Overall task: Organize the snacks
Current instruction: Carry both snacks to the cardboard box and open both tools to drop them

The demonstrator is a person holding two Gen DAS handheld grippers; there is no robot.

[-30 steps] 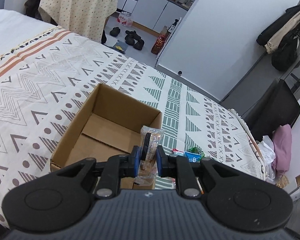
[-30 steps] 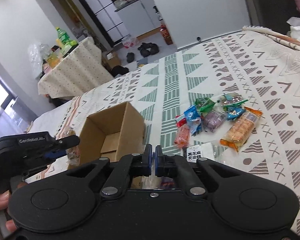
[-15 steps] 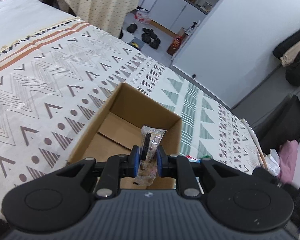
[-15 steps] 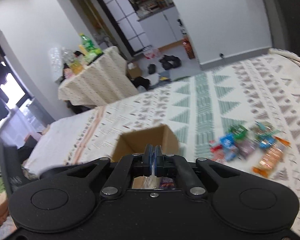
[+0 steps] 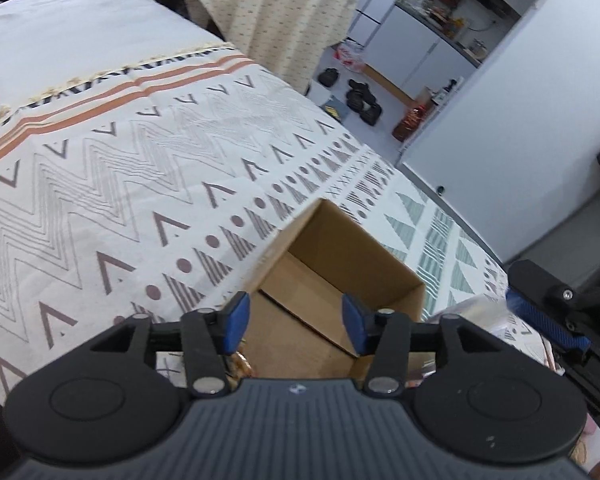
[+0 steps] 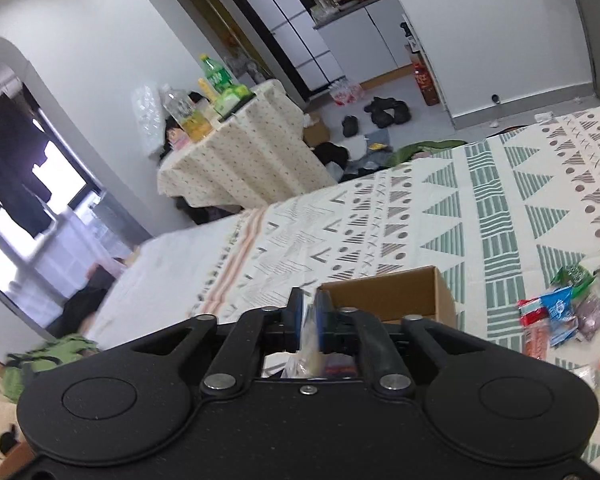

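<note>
An open cardboard box (image 5: 340, 272) stands on the patterned bedspread. My left gripper (image 5: 294, 322) is open and empty just above the box's near side. A clear-wrapped snack (image 5: 240, 364) lies below its left finger, partly hidden. My right gripper (image 6: 309, 312) is shut on a clear plastic snack packet (image 6: 306, 350), held near the box (image 6: 392, 294). The right gripper also shows at the right edge of the left wrist view (image 5: 548, 312). A pile of colourful snack packets (image 6: 560, 312) lies on the bed to the right of the box.
A table with a dotted cloth (image 6: 236, 156) holds bottles beyond the bed. Shoes (image 6: 384, 110) and a red bottle (image 6: 424, 78) lie on the floor by white cabinets. The bed's edge runs along the far side near a white wall (image 5: 512, 92).
My left gripper has opened and let go of the wrapped snack it held over the box. My right gripper has moved left toward the box, still holding its packet.
</note>
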